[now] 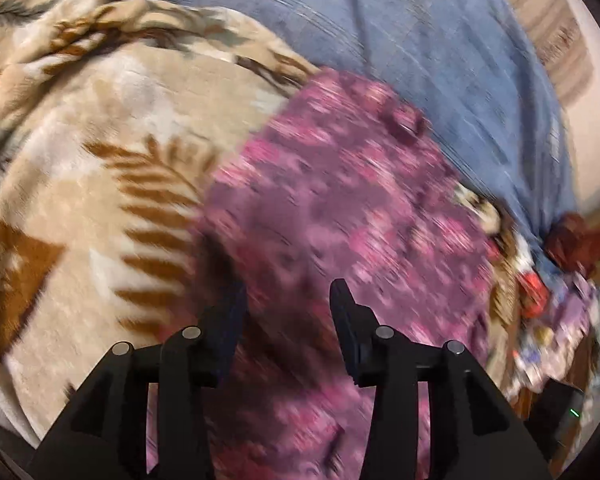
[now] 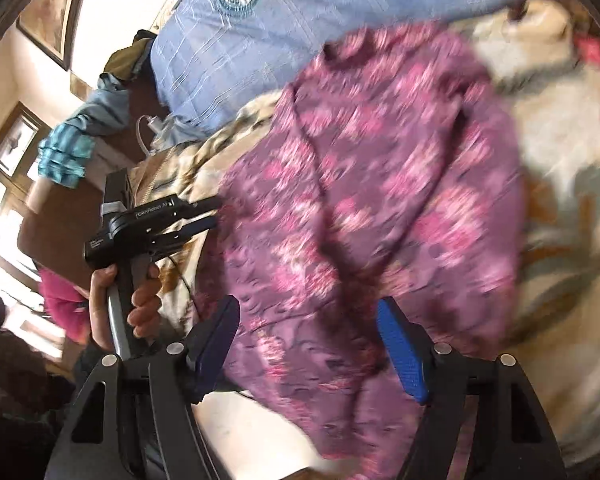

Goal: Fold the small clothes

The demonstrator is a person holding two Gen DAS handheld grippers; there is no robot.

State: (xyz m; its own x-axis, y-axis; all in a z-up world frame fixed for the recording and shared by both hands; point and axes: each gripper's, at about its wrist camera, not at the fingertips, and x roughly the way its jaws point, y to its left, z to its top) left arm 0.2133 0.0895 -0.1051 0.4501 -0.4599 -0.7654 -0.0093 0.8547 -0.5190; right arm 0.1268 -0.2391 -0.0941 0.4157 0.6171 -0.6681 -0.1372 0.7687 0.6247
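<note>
Blurring purple floral garment (image 1: 340, 200); both tongs agape, contact unclear.

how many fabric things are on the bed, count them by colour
Purple: 1, purple-and-pink floral garment
Blue: 1, blue embroidered pillow
Beige: 1, beige-and-brown leaf-print fleece blanket
Dark red: 1, dark red crumpled cloth
Total: 4

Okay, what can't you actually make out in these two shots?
- Garment type and fold state: motion blur in both views; its near end runs under the gripper frames.
- Clutter, left view: blurred, at the right edge.
- Left gripper in the right view: side-on, fingers overlap, opening unclear.
- Pillow logo: blurred.
</note>
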